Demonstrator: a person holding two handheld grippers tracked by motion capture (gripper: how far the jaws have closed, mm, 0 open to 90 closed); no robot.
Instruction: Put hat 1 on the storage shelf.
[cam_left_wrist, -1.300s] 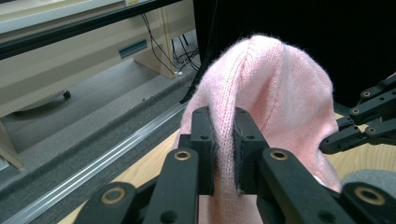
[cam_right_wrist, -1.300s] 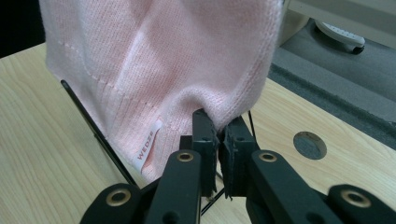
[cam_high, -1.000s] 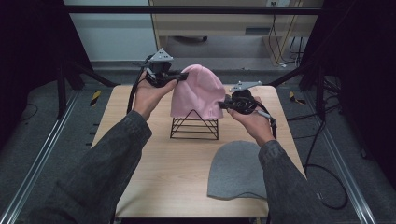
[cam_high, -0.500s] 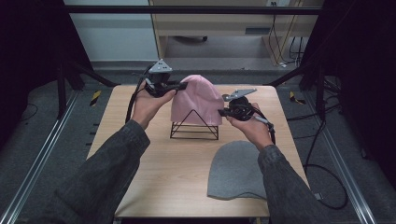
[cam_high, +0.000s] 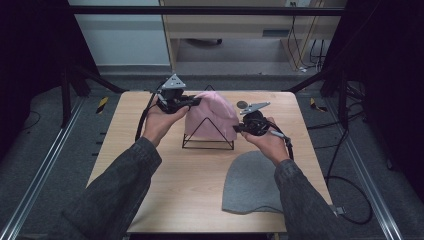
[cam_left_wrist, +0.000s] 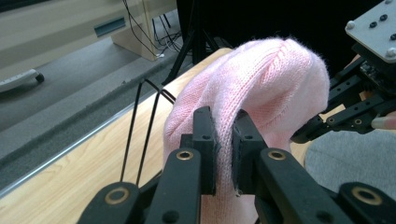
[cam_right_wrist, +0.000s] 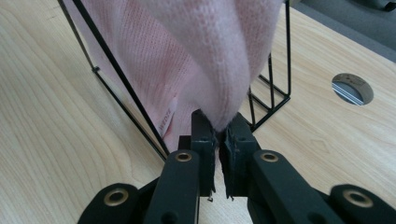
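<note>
Left side of the worktop (cam_high: 150, 170): the left gripper (cam_high: 192, 101) is held in the person's left hand (cam_high: 159, 121), with the grey three-cornered plate on top and a black cable trailing back toward the sleeve. In the left gripper view its jaws are nearly closed, pinching a fold of the pink knit beanie (cam_left_wrist: 261, 84) at the hat's left edge; the fabric is squeezed between the two pads.

Centre: the pink knit beanie (cam_high: 212, 114) is draped over a black wire stand (cam_high: 207, 140) of triangular shape, which stands on the worktop toward the far half. The hat covers the upper part of the frame; the wire base and the lower front triangle remain exposed. In the right gripper view a small label is visible on the hat's inner side, its lettering too small to read with certainty.

Right of centre: the right gripper (cam_high: 239, 128), held in the right hand (cam_high: 267, 142), has its jaws clamped narrowly on the beanie's right lower edge (cam_right_wrist: 219, 88), just beside the stand's wire (cam_right_wrist: 275, 93). A round cable port (cam_right_wrist: 352, 87) is set in the worktop beyond.

Near right: a grey knit beanie (cam_high: 250, 182) lies flat on the worktop, apart from the stand, partly under the right forearm.
</note>
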